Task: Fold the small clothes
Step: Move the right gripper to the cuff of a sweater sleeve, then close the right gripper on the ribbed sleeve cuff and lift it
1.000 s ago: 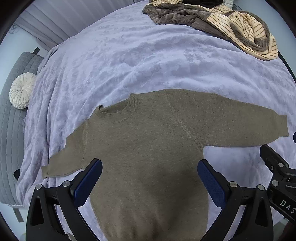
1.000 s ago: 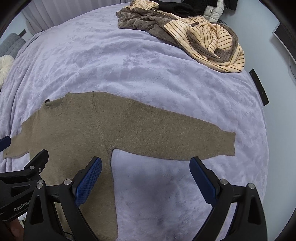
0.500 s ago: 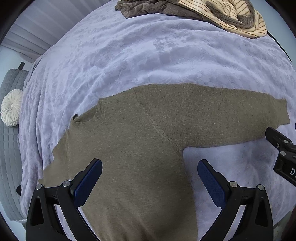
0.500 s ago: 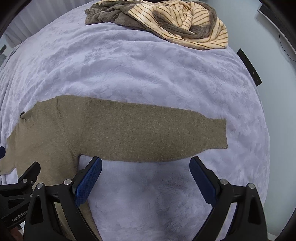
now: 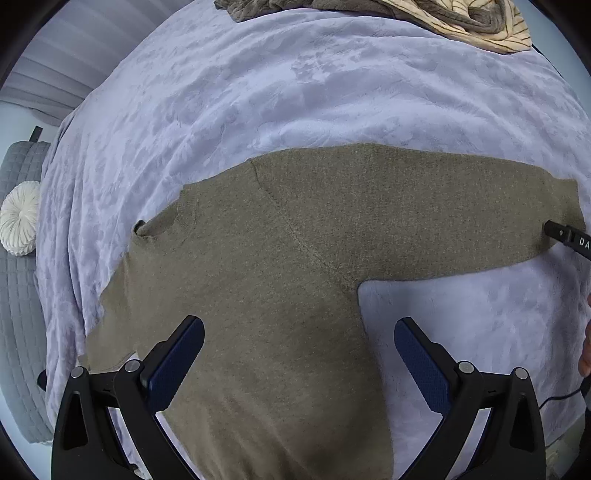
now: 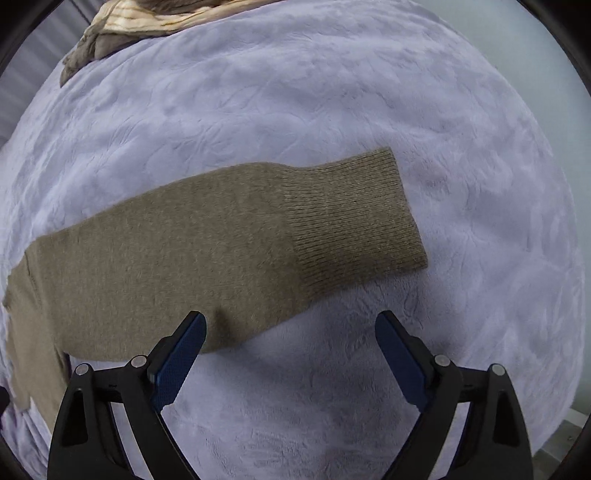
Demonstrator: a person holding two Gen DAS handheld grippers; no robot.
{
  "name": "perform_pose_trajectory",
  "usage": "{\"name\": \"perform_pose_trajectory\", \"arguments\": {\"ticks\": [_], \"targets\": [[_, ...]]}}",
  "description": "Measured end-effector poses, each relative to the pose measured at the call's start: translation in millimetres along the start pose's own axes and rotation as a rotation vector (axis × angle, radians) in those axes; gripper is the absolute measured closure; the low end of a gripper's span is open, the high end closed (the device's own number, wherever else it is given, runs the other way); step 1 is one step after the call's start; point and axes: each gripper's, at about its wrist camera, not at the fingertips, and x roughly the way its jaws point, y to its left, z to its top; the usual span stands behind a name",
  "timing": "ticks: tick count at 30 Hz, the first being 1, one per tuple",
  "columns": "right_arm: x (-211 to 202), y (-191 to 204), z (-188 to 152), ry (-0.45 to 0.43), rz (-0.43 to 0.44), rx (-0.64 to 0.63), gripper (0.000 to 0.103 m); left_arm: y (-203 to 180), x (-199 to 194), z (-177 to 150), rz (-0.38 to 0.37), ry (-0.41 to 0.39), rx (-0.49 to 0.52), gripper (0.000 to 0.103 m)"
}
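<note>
An olive-brown knit sweater [image 5: 295,280] lies flat on the lavender bedspread [image 5: 295,92], sleeves spread out. My left gripper [image 5: 299,332] is open and empty, low over the sweater's body near the right armpit. My right gripper [image 6: 290,325] is open and empty, just in front of the right sleeve [image 6: 207,251], close to its ribbed cuff [image 6: 354,221]. The tip of the right gripper shows in the left wrist view [image 5: 569,238] at the sleeve end. The left sleeve runs off to the lower left, partly hidden by my left finger.
A heap of brown and striped cream clothes [image 5: 424,14] lies at the far side of the bed, also in the right wrist view [image 6: 147,26]. A white round cushion [image 5: 18,218] sits on a grey quilted seat [image 5: 18,332] to the left. The bed edge falls off at right.
Both grippers moved forward and lower toward the sweater. The right gripper swung right along the sleeve to the cuff, which now fills its view. Both stayed open.
</note>
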Motion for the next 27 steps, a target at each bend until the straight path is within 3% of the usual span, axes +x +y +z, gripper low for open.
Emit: {"name": "perform_pose_trajectory", "arguments": {"ticks": [4,5,6,7,8,9,12,20,27], "targets": [[16,-27,23,-0.068,0.115,0.131,0.012,7,0,-7,0.013,0.017,-0.004,0.0],[15,-29,29,-0.094,0.133,0.148,0.018,9,-1,-9,0.017,0.017,-0.004,0.0],[14,-29,34,-0.11,0.145,0.153,0.028,12,-3,-11,0.019,0.014,-0.006,0.0],[11,-28,38,-0.119,0.164,0.147,0.048,15,-4,-13,0.019,0.011,-0.012,0.0],[9,-28,41,-0.119,0.201,0.142,0.075,19,-6,-15,0.018,0.009,-0.02,0.0],[7,-28,42,-0.113,0.24,0.141,0.086,23,-7,-16,0.014,0.009,-0.035,0.0],[-7,-23,41,-0.136,0.234,0.101,0.09,34,-10,-20,0.009,0.008,-0.072,0.0],[-79,-24,14,-0.249,0.334,0.106,0.091,57,-21,-38,-0.026,-0.005,-0.153,0.0],[-116,21,-7,-0.271,0.325,0.01,0.091,83,-38,-58,-0.042,-0.047,-0.192,0.0]]}}
